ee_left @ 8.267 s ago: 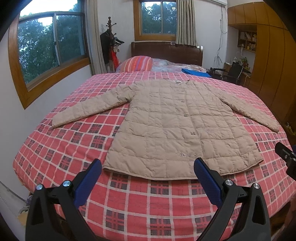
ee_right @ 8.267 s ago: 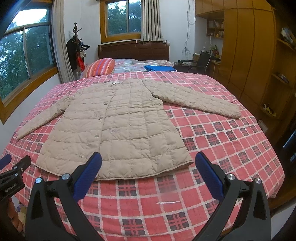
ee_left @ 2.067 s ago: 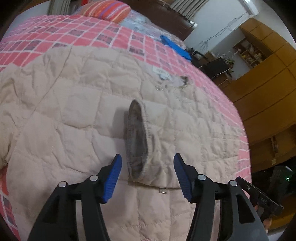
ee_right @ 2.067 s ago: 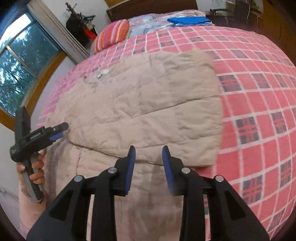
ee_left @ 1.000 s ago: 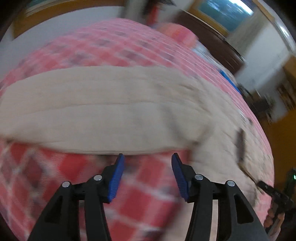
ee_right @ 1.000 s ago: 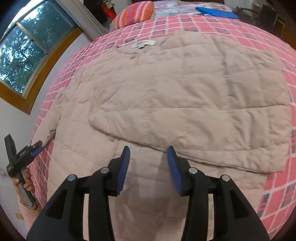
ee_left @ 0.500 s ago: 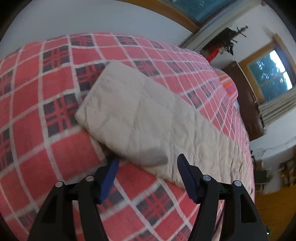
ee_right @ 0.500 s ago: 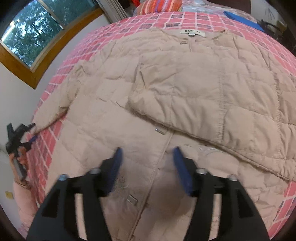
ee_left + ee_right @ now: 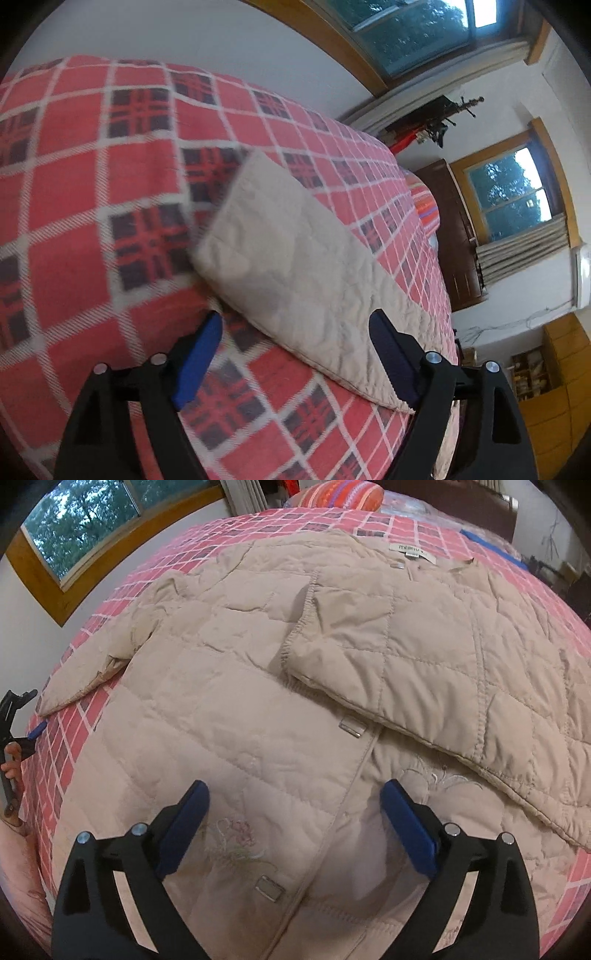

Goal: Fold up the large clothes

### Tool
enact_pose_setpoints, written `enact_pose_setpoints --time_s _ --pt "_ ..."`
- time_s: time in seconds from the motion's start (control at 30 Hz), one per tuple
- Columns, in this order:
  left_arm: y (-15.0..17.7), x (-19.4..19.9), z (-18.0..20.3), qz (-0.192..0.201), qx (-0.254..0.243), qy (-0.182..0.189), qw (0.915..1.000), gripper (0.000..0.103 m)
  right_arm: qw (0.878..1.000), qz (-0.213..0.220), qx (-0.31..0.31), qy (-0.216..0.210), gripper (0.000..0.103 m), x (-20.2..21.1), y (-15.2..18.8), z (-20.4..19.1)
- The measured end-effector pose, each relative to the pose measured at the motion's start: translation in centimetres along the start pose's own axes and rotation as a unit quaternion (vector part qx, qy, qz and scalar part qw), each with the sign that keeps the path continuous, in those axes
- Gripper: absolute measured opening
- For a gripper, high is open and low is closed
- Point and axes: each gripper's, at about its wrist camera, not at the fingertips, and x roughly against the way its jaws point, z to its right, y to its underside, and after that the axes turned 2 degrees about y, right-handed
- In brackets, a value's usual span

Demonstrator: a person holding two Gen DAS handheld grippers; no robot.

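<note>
A beige quilted jacket (image 9: 258, 709) lies flat on the red plaid bedspread (image 9: 207, 546). Its right sleeve (image 9: 424, 657) is folded across the chest, cuff near the middle. The other sleeve (image 9: 295, 266) stretches out flat toward the bed's left edge. My left gripper (image 9: 295, 343) stands open just short of that sleeve's cuff end, one finger on either side of the sleeve, nothing held. The left gripper (image 9: 18, 716) also shows at the far left of the right wrist view, by the cuff (image 9: 55, 701). My right gripper (image 9: 295, 812) hangs open over the jacket's lower front, empty.
A striped pillow (image 9: 340, 494) and a dark headboard (image 9: 454, 236) are at the bed's head. Windows (image 9: 509, 192) and a coat rack (image 9: 443, 122) line the wall. Wooden cabinets (image 9: 554, 369) stand beyond the bed. A hand (image 9: 9, 760) holds the left gripper at the bed's left side.
The left gripper swung from the folded right sleeve out to the spread left sleeve and closed in on its cuff. The right gripper drew back over the jacket front and opened wider.
</note>
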Motion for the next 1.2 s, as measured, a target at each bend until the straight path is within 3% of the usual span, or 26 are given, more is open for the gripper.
enact_pose_setpoints --time_s 0.23,0.33,0.4,0.47,0.53,0.73,0.97,1.1,1.2 --pt "-2.0 -1.2 -0.1 0.017 0.003 -0.042 0.9990 0.076 1.000 0.002 -0.003 -0.011 0.093 0.4 -0.1 0.5" --pt "-2.5 -1.6 0.5 0.028 -0.004 -0.077 0.9966 0.053 1.000 0.000 -0.006 -0.016 0.093 0.3 -0.1 0.7" --pt "-2.7 -1.6 0.4 0.033 -0.003 -0.092 0.9952 0.031 1.000 0.001 -0.003 -0.016 0.093 0.3 -0.1 0.8" --pt "-3.0 -1.9 0.1 0.025 0.004 -0.086 0.9959 0.020 1.000 0.000 -0.002 -0.016 0.093 0.2 0.0 0.9" --pt "-3.1 -1.7 0.1 0.026 0.001 -0.089 0.9957 0.017 1.000 0.000 -0.002 -0.016 0.093 0.2 0.1 0.9" --pt "-1.8 -0.3 3.4 0.057 -0.071 -0.120 0.9886 0.014 1.000 0.001 -0.003 -0.014 0.088 0.6 0.2 1.0" --pt "2.2 0.9 11.6 0.059 -0.187 -0.069 0.9782 0.013 1.000 0.012 -0.021 -0.019 0.083 2.3 0.2 2.0" --pt "6.3 0.4 17.7 0.020 -0.257 -0.013 0.9660 0.013 0.999 0.019 -0.030 -0.017 0.083 3.4 0.4 2.8" --pt "10.1 -0.4 21.8 -0.016 -0.307 0.032 0.9512 0.013 0.999 0.022 -0.038 -0.010 0.083 3.9 0.6 3.5"
